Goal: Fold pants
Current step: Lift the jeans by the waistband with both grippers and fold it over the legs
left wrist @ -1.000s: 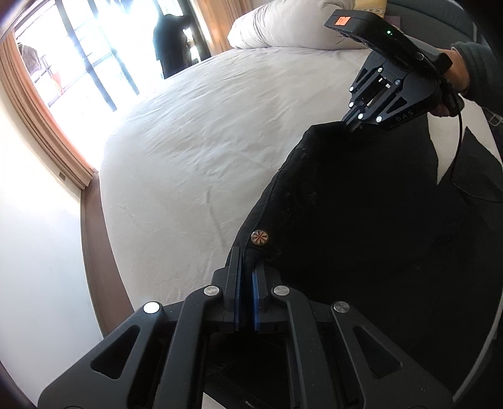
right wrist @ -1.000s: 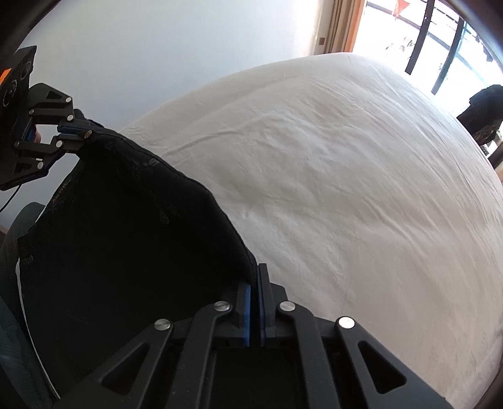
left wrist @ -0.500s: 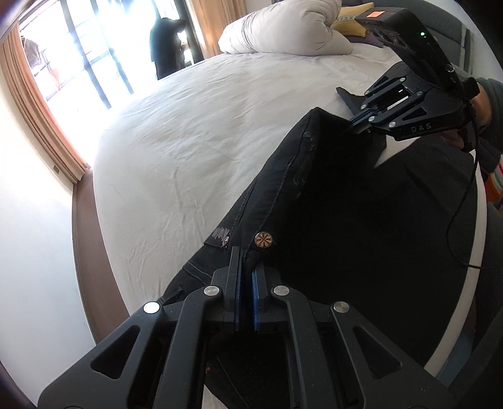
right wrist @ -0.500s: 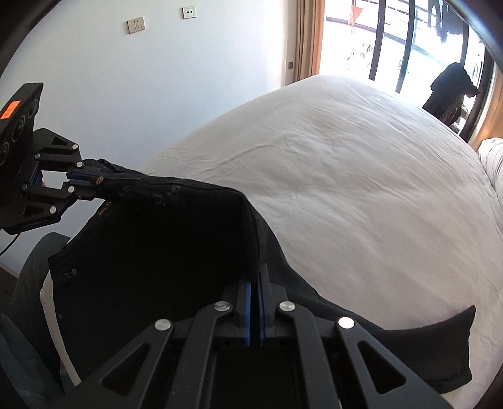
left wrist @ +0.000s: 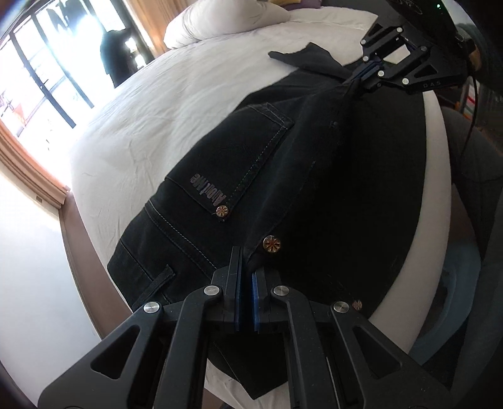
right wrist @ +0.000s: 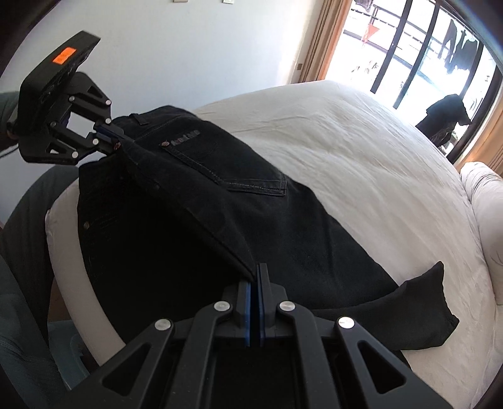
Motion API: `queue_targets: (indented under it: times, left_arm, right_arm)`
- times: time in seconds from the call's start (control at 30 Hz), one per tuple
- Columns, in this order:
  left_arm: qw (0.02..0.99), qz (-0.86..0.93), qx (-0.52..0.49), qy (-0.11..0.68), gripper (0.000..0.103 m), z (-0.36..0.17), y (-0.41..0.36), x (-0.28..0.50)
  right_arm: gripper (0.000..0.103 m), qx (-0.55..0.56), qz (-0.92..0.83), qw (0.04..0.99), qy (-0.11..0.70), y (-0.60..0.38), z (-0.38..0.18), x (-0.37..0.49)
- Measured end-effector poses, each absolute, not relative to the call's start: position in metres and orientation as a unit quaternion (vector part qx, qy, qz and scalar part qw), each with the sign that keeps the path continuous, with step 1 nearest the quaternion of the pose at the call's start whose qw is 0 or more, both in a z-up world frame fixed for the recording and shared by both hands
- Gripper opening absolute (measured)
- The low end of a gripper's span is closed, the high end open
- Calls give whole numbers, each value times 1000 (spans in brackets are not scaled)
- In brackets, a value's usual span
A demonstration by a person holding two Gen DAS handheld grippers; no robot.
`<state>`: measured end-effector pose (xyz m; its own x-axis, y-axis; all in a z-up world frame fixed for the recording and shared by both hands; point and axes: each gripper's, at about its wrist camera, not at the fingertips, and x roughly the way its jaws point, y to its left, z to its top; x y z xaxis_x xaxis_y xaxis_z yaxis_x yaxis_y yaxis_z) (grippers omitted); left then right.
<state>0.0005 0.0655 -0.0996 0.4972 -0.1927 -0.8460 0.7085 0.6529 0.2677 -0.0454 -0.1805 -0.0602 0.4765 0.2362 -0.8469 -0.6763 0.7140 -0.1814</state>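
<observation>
Black jeans (left wrist: 251, 163) lie on the white bed (left wrist: 163, 103), back pocket up, with one half lifted along a fold. My left gripper (left wrist: 246, 267) is shut on the waistband by a copper rivet. It also shows in the right wrist view (right wrist: 116, 138) at the upper left. My right gripper (right wrist: 255, 270) is shut on the lifted edge of the jeans (right wrist: 220, 195) further down the leg. It also shows in the left wrist view (left wrist: 358, 77). A leg end (right wrist: 427, 308) lies flat on the bed at the right.
A white pillow (left wrist: 232, 22) lies at the head of the bed. Glass doors (right wrist: 408, 56) with curtains stand beyond the bed. A dark garment (right wrist: 446, 119) hangs by the doors. A white wall (right wrist: 188, 47) is close to the bed's foot.
Both grippers have carried the held edge across over the jeans. The back pocket and label have come into view, and the leg end now lies flat on the bed.
</observation>
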Motion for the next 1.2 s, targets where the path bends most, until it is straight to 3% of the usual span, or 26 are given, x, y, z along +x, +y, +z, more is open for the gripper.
queue_targets:
  times: [0.57,1.2]
  left_arm:
    - [757,-321,382,421,3,-133,52,-30]
    - [747,-354,380,415,3,-142,43,-32]
  right_arm:
    - [4,-422,247,775,401,-136,-138,-134]
    - [4,-413,232,778,413,-145,-151,-169]
